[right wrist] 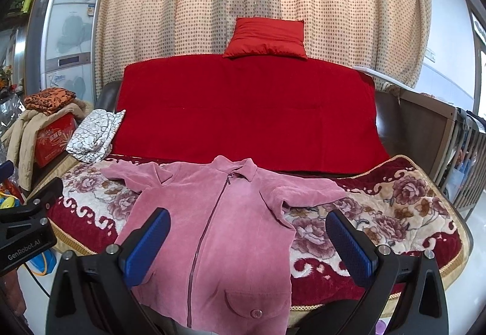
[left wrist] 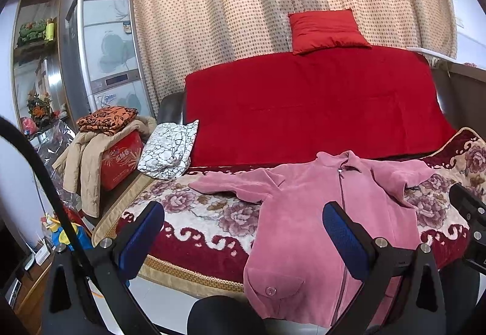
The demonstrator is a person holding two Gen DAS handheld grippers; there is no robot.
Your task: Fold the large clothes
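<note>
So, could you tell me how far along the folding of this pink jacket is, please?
Only the laying-out looks done: the pink jacket lies flat, zipped, front up on the floral bedspread, sleeves spread sideways. Nothing is in hand; the left gripper and right gripper are both open above it. All the folding remains: sleeves in, then the body.
</note>
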